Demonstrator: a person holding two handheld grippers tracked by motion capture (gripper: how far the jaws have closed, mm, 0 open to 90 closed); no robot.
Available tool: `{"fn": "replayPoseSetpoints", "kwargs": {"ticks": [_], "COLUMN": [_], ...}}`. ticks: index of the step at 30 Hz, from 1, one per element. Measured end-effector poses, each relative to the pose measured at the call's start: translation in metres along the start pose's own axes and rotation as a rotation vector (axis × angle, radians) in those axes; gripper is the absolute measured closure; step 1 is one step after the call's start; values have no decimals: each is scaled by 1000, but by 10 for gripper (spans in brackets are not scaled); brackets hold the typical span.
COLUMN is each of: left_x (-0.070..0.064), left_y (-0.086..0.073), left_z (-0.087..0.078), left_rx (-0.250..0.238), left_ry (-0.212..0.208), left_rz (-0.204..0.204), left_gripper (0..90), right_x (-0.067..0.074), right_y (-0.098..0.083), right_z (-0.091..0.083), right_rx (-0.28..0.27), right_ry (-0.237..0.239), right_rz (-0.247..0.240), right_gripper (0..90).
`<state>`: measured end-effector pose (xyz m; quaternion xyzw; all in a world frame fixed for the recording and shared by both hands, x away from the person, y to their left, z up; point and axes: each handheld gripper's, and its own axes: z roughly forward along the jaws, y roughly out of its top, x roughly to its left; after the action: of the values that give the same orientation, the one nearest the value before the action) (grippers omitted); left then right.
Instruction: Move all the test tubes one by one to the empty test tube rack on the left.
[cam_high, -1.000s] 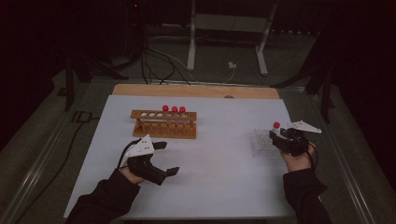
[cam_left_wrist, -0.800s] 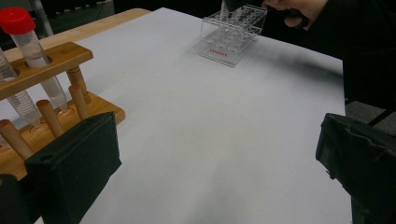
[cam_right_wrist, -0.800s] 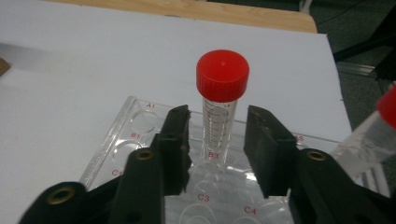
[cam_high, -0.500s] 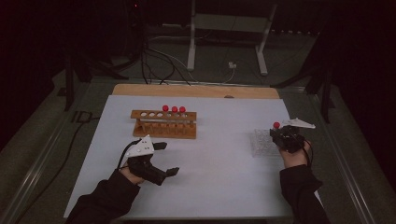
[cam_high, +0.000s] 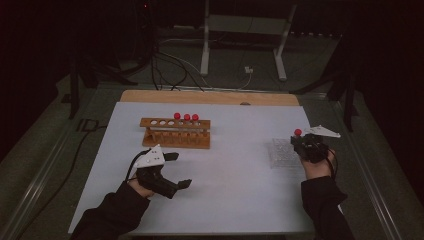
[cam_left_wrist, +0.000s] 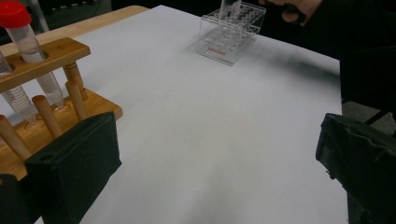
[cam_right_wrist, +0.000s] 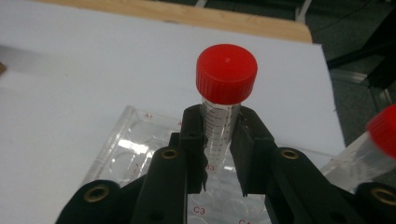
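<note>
My right gripper (cam_right_wrist: 218, 140) is shut on a clear tube with a red cap (cam_right_wrist: 226, 72), held upright over a clear plastic rack (cam_right_wrist: 135, 140). In the high view the right gripper (cam_high: 301, 142) and its tube (cam_high: 298, 132) are at the table's right, over the clear rack (cam_high: 280, 152). A wooden rack (cam_high: 175, 135) at the centre left holds three red-capped tubes (cam_high: 186, 117). My left gripper (cam_high: 175, 170) rests in front of it, open and holding nothing. In the left gripper view its jaws (cam_left_wrist: 217, 163) stand wide apart beside the wooden rack (cam_left_wrist: 42, 56).
A second red-capped tube (cam_right_wrist: 380, 133) leans at the right edge of the right gripper view. White paper (cam_high: 230, 170) covers the table, with a wooden strip (cam_high: 210, 97) along the far edge. Cables and a metal stand lie on the floor beyond.
The right hand has shifted slightly while it holds the tube over the clear rack. The left gripper has stayed still and open.
</note>
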<state>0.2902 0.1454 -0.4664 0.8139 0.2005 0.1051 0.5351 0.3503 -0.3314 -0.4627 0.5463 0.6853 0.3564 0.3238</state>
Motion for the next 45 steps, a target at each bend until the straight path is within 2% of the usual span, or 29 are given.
{"fn": "replayPoseSetpoints", "kwargs": {"ticks": [10, 18, 31, 44, 45], "left_x": [0, -2, -5, -9, -9], "left_y": [1, 5, 12, 23, 23], "left_z": [-1, -1, -1, 5, 5], "left_rx": [1, 8, 14, 24, 24], "left_ry": [-4, -18, -31, -47, -47], "left_rz": [-4, -1, 11, 6, 6], "left_gripper": [4, 5, 4, 4, 4], "right_x": [1, 5, 49, 92, 92], "right_y": [12, 22, 28, 22, 22], "right_z": [-24, -46, -54, -50, -50], "right_rx": [-68, -125, -125, -91, -91], "right_ry": [-9, 23, 172, 290, 290], "right_rz": [-15, -22, -117, -208, -208], "right_gripper": [754, 754, 753, 754, 754]}}
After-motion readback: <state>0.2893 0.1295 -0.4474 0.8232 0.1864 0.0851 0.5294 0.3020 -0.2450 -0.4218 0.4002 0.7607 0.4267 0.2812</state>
